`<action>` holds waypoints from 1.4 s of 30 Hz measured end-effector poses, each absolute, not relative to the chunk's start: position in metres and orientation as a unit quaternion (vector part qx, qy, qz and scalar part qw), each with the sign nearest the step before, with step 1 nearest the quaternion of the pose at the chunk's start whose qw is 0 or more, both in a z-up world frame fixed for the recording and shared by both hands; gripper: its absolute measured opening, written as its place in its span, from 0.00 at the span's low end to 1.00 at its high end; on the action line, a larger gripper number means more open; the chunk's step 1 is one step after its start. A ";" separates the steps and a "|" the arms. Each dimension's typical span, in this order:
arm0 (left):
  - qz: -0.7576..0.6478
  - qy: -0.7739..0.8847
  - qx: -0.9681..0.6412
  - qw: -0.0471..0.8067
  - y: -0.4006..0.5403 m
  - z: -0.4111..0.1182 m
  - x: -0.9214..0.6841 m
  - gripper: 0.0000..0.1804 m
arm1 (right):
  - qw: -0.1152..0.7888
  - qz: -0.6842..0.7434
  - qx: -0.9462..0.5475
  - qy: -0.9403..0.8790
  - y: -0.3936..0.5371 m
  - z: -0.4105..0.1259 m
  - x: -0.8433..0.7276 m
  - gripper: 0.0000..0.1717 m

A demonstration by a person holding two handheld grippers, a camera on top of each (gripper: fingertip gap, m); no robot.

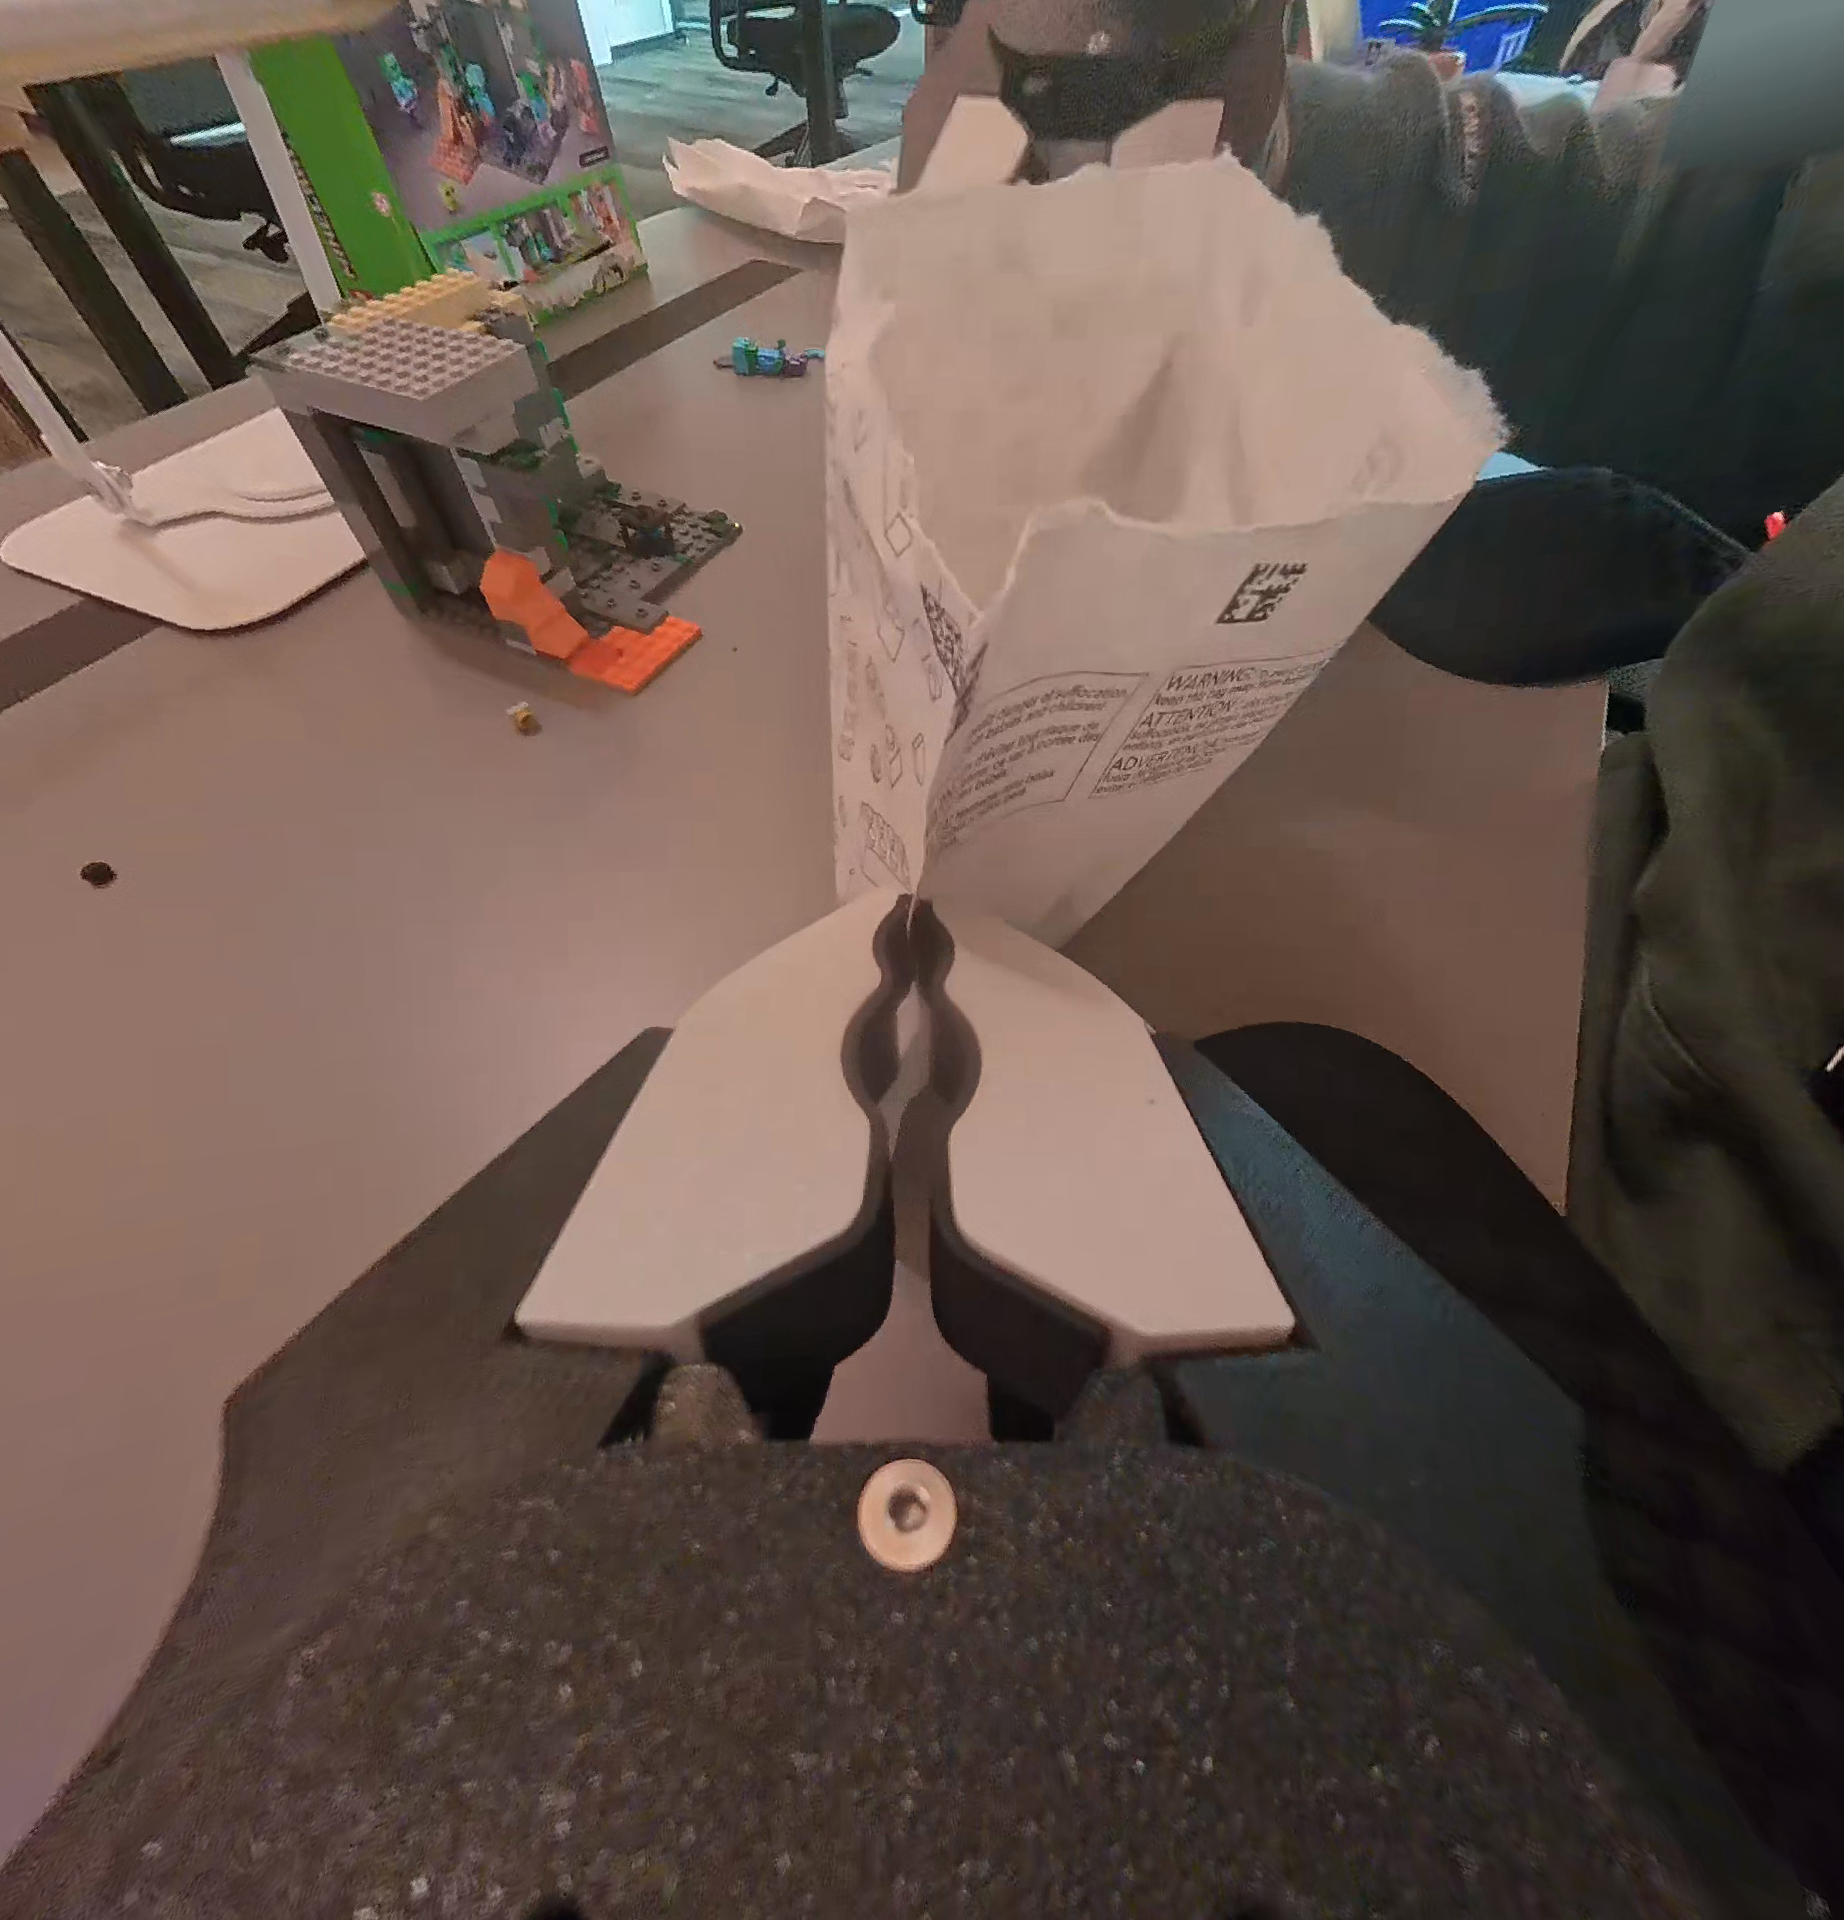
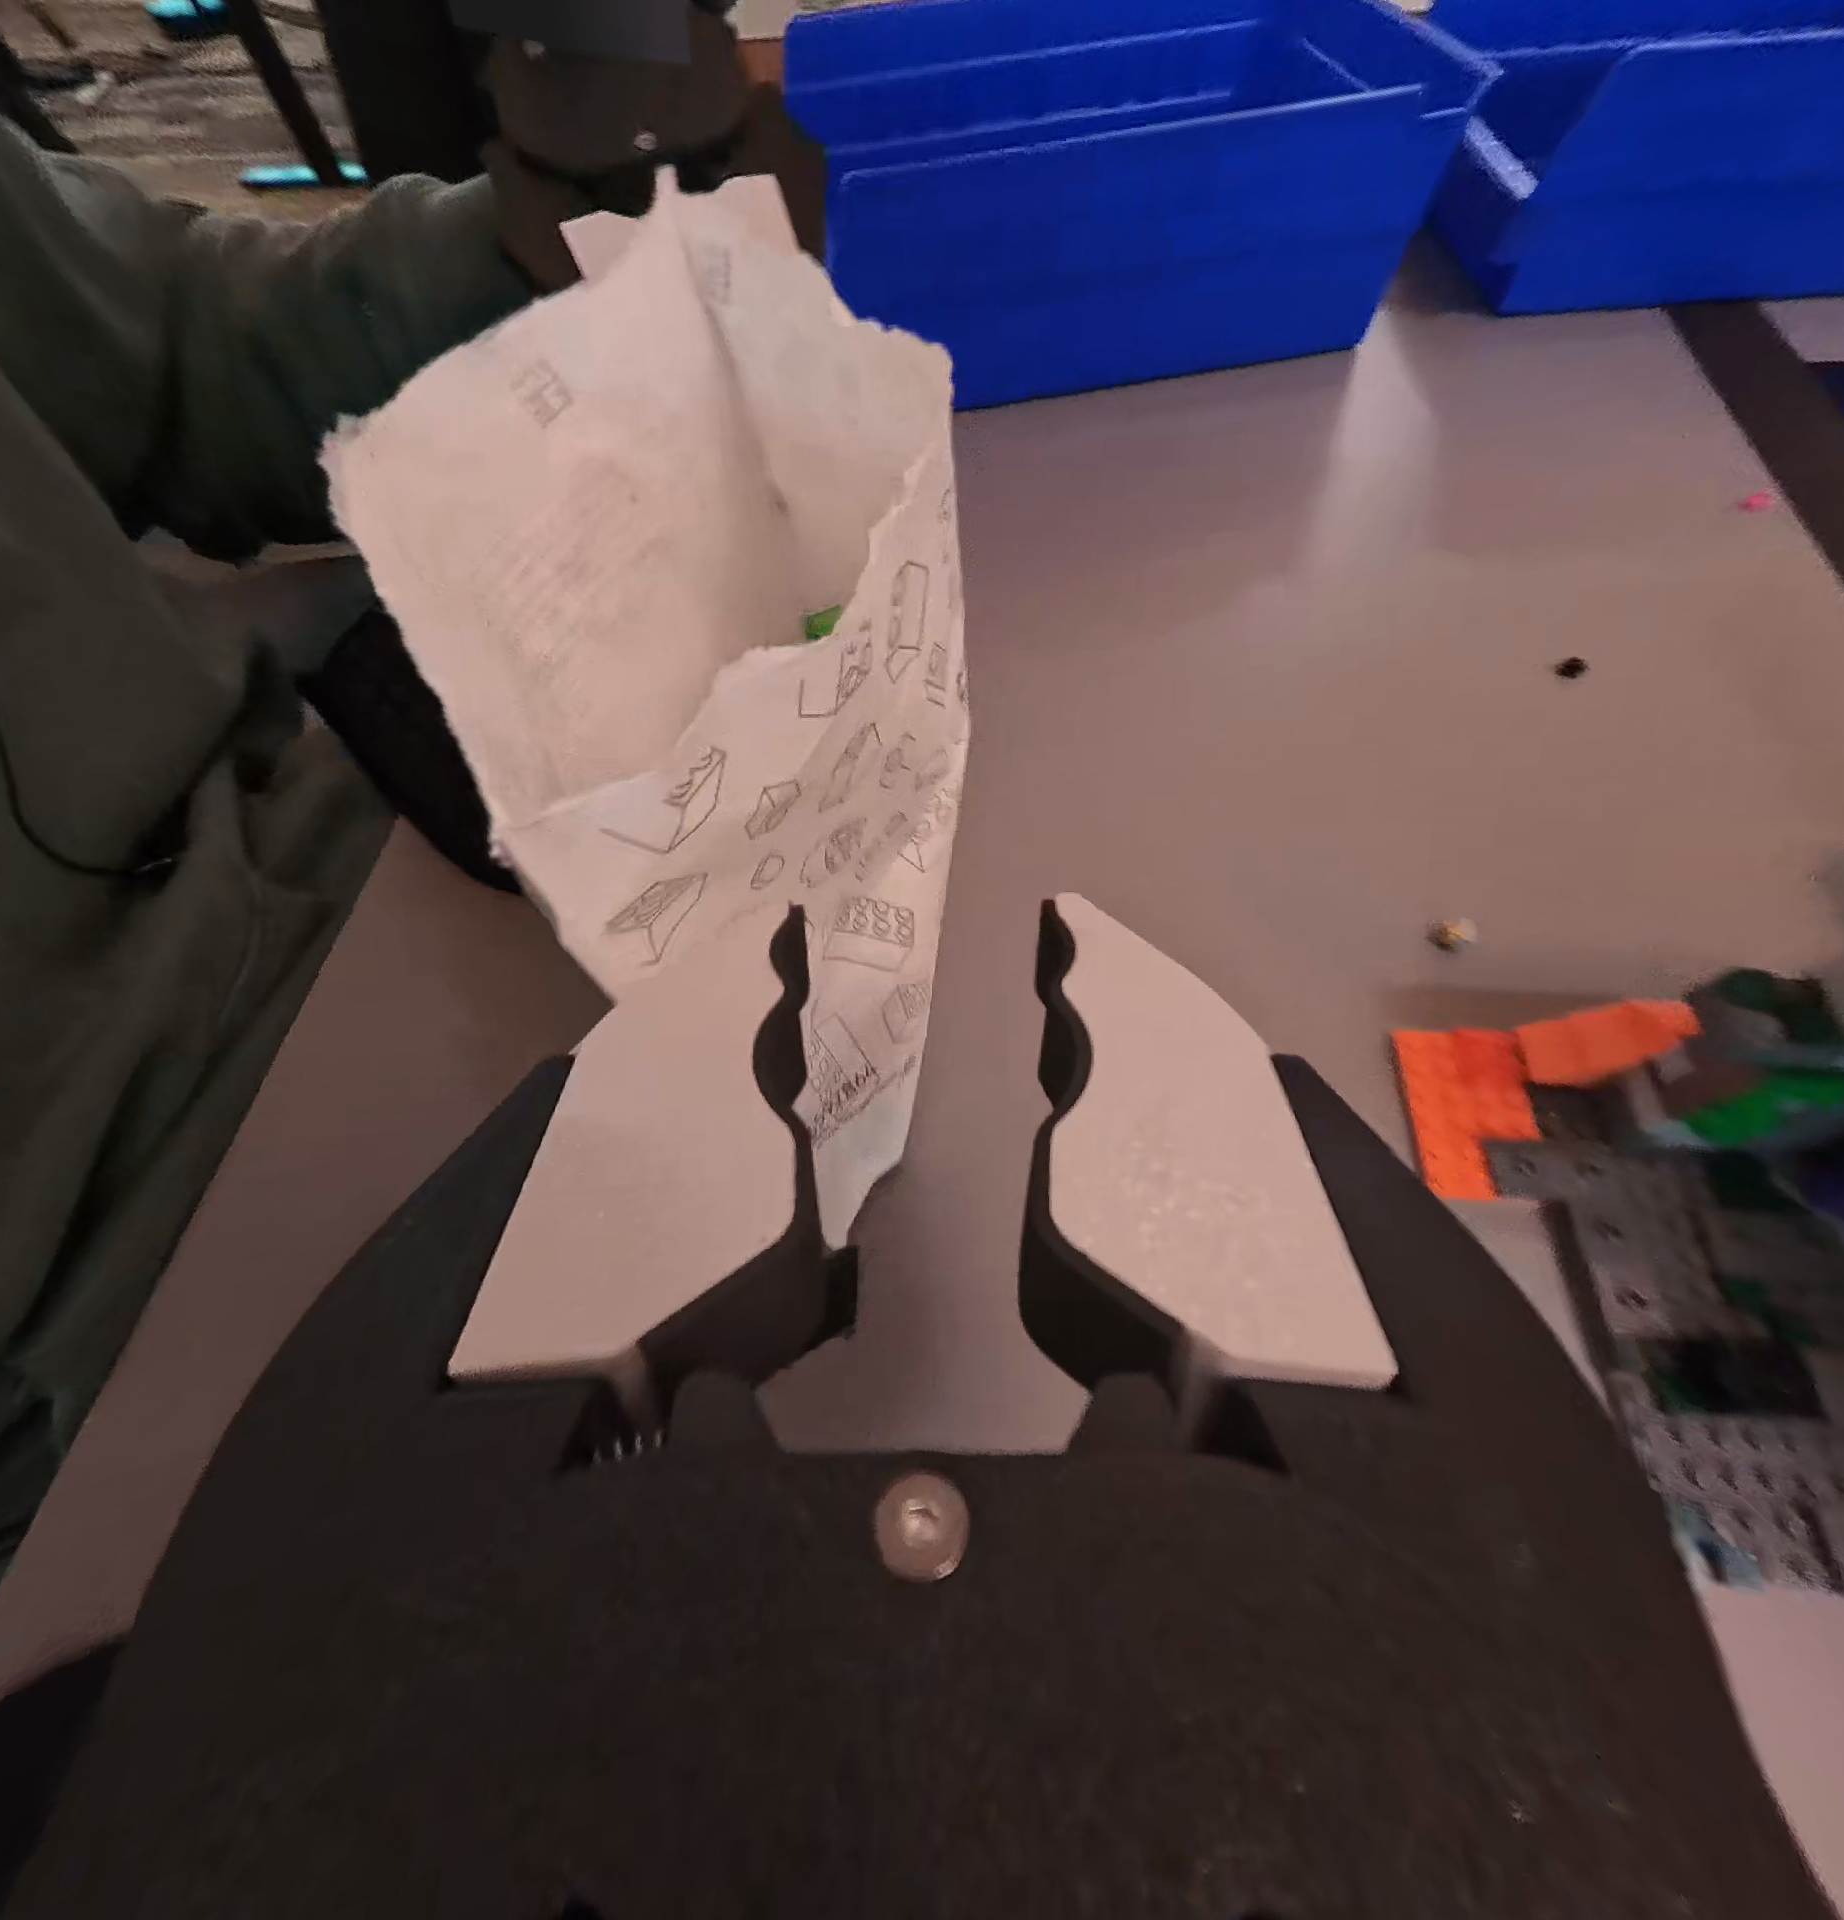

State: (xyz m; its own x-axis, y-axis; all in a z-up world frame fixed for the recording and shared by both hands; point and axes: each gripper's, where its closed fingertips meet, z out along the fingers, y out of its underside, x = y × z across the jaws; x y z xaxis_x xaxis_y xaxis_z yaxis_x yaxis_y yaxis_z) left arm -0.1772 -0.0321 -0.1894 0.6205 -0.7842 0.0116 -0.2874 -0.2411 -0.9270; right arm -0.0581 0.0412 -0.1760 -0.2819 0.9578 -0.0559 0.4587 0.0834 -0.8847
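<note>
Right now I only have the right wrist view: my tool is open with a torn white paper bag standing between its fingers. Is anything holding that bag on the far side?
Observer: Yes. In the left wrist view the left tool is shut on the paper bag, pinching one edge of it between its pads.
Operator: What lies beyond the brick model on that side? I see only its orange part.
Observer: A green toy box stands on the table behind the brick model.
Operator: Anything else loose near it?
Observer: A small teal and purple figure lies on the table past the model, left of the bag.
</note>
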 end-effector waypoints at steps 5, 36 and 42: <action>-0.263 0.349 -0.751 0.495 -0.023 -0.189 -0.180 0.00 | 0.283 0.467 -0.519 -0.657 0.040 -0.171 -0.044 0.25; -0.052 0.499 -0.795 0.340 0.161 -0.244 -0.161 0.19 | 0.341 0.452 -0.504 -0.652 0.017 -0.184 0.038 0.00; -0.101 0.534 -0.793 0.275 0.179 -0.272 -0.152 0.19 | 0.340 0.461 -0.500 -0.649 0.017 -0.185 0.041 0.00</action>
